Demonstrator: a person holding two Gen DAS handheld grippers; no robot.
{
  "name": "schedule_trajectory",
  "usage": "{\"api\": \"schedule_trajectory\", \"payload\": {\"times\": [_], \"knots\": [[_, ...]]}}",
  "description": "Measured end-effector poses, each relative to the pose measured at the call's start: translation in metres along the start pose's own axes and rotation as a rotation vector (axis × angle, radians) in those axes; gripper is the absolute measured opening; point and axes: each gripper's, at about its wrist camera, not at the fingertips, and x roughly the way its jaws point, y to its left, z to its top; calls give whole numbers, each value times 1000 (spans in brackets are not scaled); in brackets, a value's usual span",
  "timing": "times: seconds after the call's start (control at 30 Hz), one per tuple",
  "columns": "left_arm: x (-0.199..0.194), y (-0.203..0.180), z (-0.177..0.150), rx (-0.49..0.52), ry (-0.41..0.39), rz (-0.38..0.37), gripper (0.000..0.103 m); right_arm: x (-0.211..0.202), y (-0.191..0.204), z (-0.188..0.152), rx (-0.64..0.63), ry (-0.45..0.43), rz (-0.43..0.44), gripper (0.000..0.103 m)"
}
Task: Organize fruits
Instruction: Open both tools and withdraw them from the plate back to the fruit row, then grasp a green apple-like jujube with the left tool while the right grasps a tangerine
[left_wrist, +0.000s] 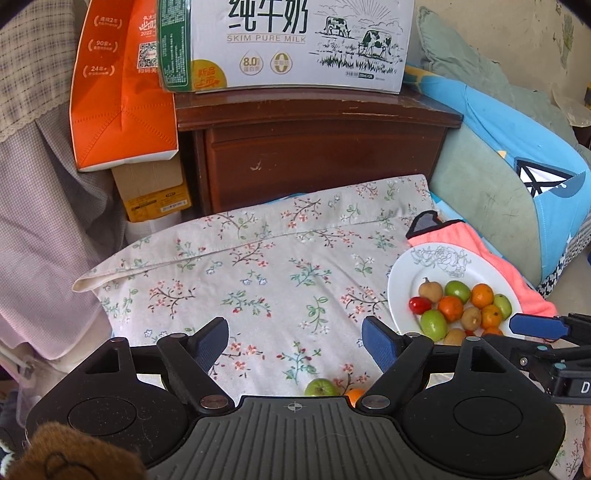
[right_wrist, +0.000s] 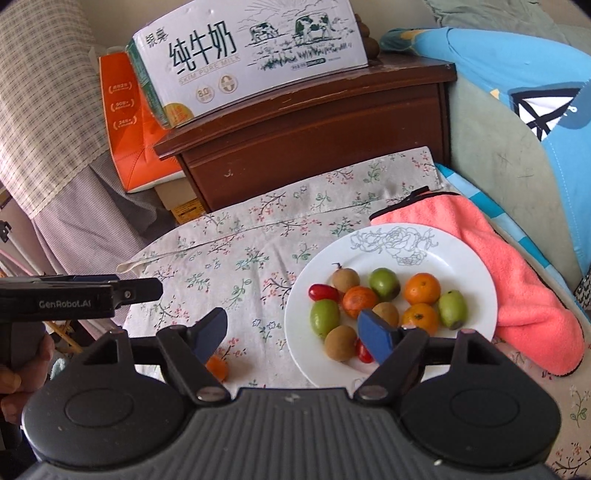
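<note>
Fruits (right_wrist: 384, 306), green, orange, brown and red, heap on the white plate (right_wrist: 461, 258); both grippers' jaws stand apart, empty.

Green fruit (left_wrist: 320, 387) and orange fruit (left_wrist: 354, 396) half hidden behind gripper body; milk carton (left_wrist: 288, 44) top cut off.

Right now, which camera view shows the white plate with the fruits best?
The right wrist view shows the white plate best: nearly its whole rim and most fruits are visible, with only the near edge behind the right gripper. In the left wrist view the plate sits small at the right, partly hidden.
</note>
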Motion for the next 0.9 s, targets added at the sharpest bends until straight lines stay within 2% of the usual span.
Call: {"api": "schedule_trajectory", "payload": {"times": [0.4,0.53,0.63,0.8,0.9], "knots": [[11,15,-18,15,81,60,81,23,47,-40,-204,77,52,78],[15,20,-21,-23,109,57,81,34,57,-48,-245,91,62,77],[19,26,-22,-71,128,46,81,43,62,-50,-270,92,60,72],[23,28,-23,-94,148,59,81,60,68,-51,-287,98,61,56],[25,26,-24,-88,154,55,81,68,71,-52,-294,103,53,55]]}}
